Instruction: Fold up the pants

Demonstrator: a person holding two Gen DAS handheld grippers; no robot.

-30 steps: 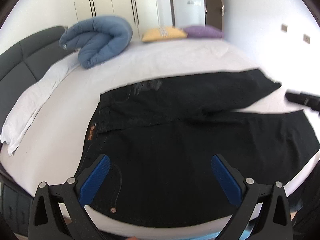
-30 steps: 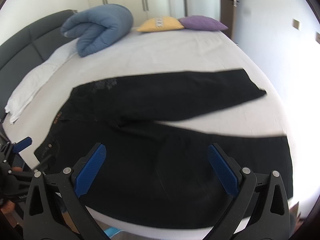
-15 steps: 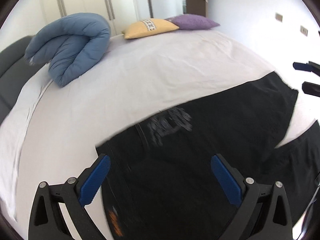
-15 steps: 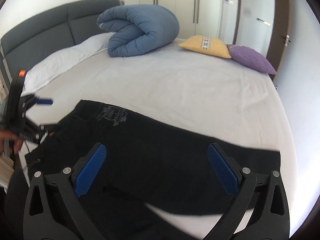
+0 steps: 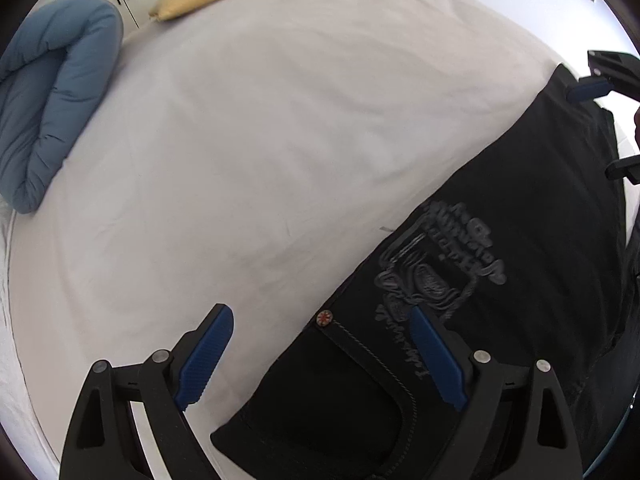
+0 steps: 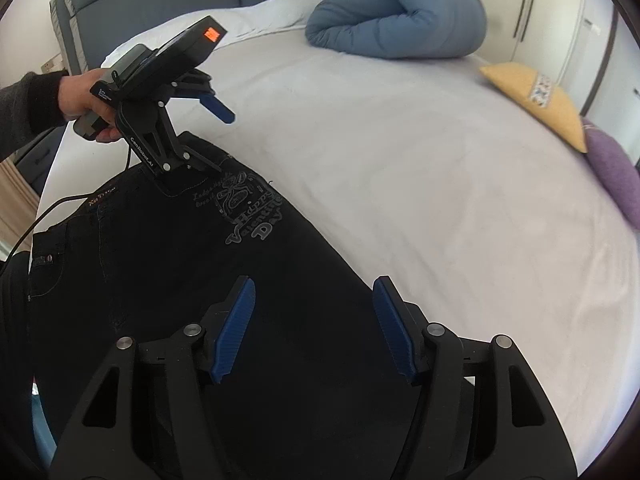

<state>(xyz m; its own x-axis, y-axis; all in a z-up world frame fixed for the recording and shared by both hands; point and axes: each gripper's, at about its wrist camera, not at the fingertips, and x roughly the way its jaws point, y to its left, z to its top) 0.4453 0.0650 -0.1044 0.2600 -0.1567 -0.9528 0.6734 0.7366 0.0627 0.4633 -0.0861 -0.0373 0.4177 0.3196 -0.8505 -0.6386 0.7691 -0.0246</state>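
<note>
Both tongs are closing with nothing yet pinched. Left gripper, at the lower centre of its own view, straddles the far waist edge of the pants, one blue ribbed pad over the bare sheet and the other over the black cloth; the pads do not press. Right gripper, at the lower centre of its view, hangs over the far leg with the leg's outer edge between its pads, also not gripping. The pants lie flat on the bed, filling the lower right of the left view and the lower left of the right view. The step in hand appears to be seizing the far long edge, at waist and leg, to fold one leg over the other; the next move likely calls for both pairs of pads to come down and nip the edge together, then lift evenly. The cloth is black, matt denim with grey printed lettering, a metal rivet and stitched pocket seams. A rolled blue duvet and a yellow cushion sit beyond.
</note>
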